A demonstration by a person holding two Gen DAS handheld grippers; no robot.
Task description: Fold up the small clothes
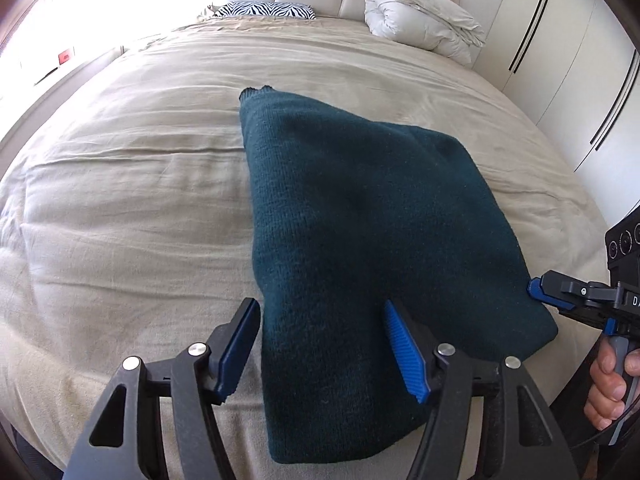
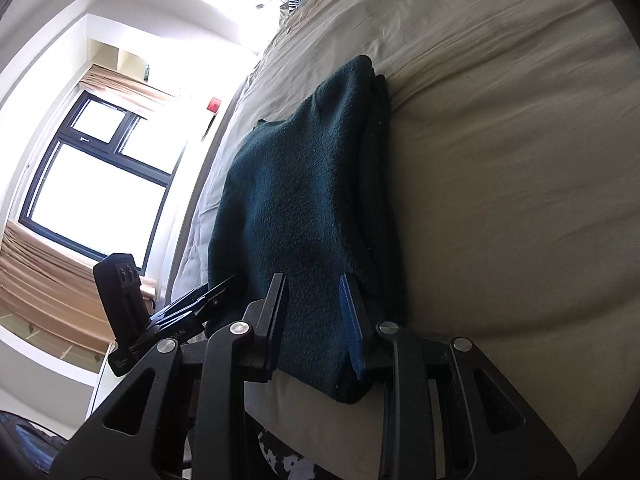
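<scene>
A dark teal knit garment (image 1: 352,240) lies folded on the beige bed, its near end at the bed's front edge. My left gripper (image 1: 320,344) is open, its jaws straddling the garment's near left corner just above the cloth. My right gripper (image 2: 316,312) is turned on its side at the garment's near right edge (image 2: 304,208), jaws apart around the folded layers. In the left wrist view it shows at the right (image 1: 540,292), its blue tips touching the cloth edge.
The beige bedsheet (image 1: 120,200) is wrinkled. A rolled white duvet (image 1: 420,20) and a zebra pillow (image 1: 264,10) lie at the headboard. White wardrobe doors (image 1: 560,60) stand right of the bed. A window (image 2: 100,180) is on the left.
</scene>
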